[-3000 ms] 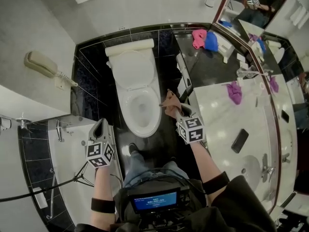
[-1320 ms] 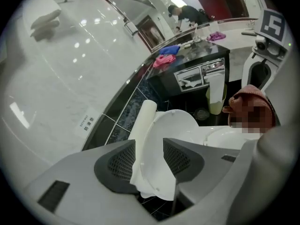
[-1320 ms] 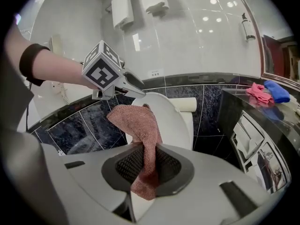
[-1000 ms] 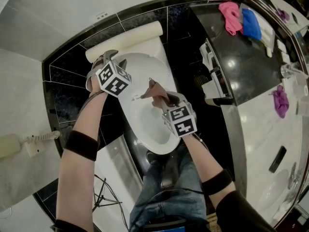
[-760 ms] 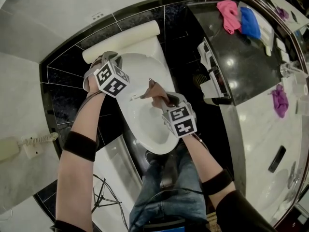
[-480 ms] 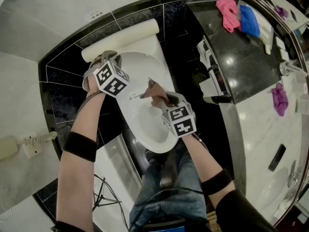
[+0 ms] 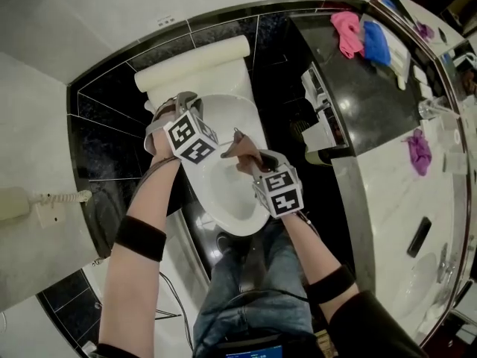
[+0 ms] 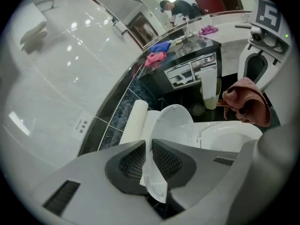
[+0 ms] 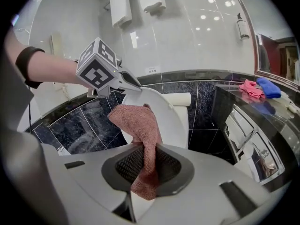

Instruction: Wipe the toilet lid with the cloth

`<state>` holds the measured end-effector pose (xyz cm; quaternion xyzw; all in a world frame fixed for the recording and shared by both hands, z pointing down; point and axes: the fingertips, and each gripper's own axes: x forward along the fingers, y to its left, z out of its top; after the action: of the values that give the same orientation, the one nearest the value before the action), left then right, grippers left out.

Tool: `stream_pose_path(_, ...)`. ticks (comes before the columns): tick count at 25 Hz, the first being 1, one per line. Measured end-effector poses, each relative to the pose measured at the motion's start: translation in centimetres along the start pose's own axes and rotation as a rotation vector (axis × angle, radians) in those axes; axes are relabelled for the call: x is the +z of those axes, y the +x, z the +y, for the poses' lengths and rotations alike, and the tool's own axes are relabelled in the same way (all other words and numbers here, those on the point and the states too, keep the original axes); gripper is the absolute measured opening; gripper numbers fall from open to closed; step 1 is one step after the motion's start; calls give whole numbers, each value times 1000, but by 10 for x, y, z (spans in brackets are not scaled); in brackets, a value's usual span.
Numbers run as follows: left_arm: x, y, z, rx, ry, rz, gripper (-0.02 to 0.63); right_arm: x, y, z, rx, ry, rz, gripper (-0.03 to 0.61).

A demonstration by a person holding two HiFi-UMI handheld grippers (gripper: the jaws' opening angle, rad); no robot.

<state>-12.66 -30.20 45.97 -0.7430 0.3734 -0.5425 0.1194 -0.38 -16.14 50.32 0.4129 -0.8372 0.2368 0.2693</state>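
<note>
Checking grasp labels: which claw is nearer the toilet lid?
Left. The left claw has just been closing and clamps the edge of the toilet lid; the right claw holds the cloth up in front of the lid.

One toilet [image 7: 201, 197] at frame centre, with one raised lid [image 7: 231, 118]. Four cloths: one rust-brown cloth [image 7: 242, 150] at centre, one pink cloth [image 7: 347, 32] and one blue cloth [image 7: 376, 42] at upper right, and one purple cloth [image 7: 419, 152] on the pale surface [image 7: 384, 200] at right. One wall telephone [image 7: 16, 202] at the left edge. One dark flat slab [image 7: 419, 236] at lower right.
</note>
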Motion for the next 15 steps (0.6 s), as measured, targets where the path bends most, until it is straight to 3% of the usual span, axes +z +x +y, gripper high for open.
stream_pose_path(8, 1, -51, -56, 6, 39, -40, 34, -27, -59, 17, -86, 23, 24, 78)
stream_pose_path(15, 1, -95, -125, 82, 37, -31, 35, -64, -100, 30, -56, 20, 63, 78)
